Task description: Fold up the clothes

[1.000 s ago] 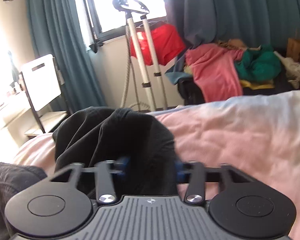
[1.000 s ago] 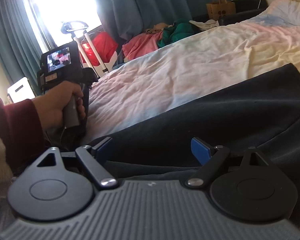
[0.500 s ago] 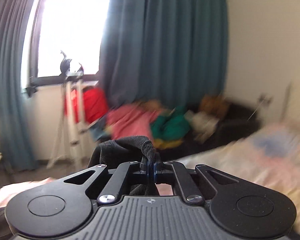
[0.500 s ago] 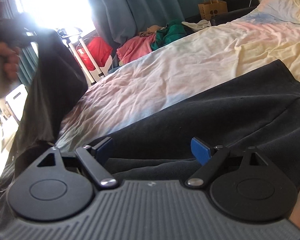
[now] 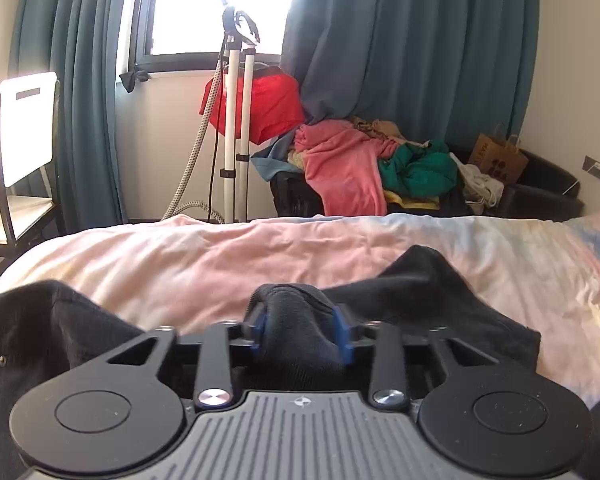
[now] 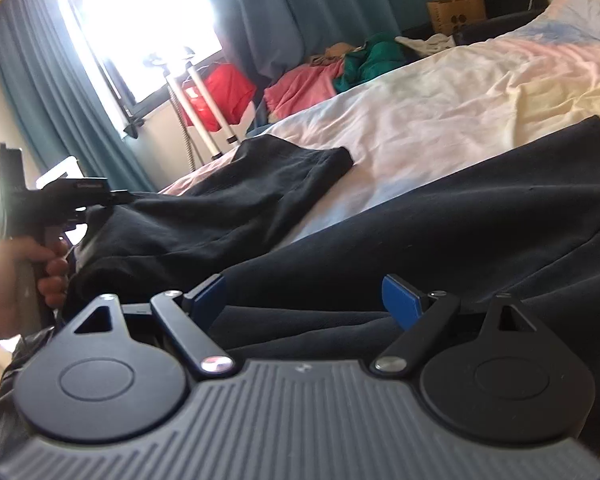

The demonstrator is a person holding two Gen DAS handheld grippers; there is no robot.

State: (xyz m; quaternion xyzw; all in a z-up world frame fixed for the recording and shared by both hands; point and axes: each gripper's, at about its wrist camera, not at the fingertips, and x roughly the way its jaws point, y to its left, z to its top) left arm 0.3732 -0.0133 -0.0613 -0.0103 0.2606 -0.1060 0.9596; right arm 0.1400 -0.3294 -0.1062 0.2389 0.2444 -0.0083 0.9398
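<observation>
A black garment (image 6: 440,216) lies spread on the bed (image 6: 440,92); its sleeve (image 6: 260,184) stretches out toward the far edge. In the left wrist view my left gripper (image 5: 300,326) has its jaws partly apart, with a bunched fold of the black garment (image 5: 420,292) between the blue pads. The left gripper also shows in the right wrist view (image 6: 96,204), held by a hand at the left. My right gripper (image 6: 306,300) is open and empty, low over the black cloth.
A pile of pink, green and yellow clothes (image 5: 364,168) sits on a dark sofa beyond the bed. A garment steamer stand (image 5: 236,120) with a red item is by the window. A white chair (image 5: 20,152) stands at the left. A paper bag (image 6: 456,10) is at the back.
My left gripper lifted the sleeve high, then came down and laid it out on the bed. Its jaws have widened from tightly shut. My right gripper has stayed open and barely moved.
</observation>
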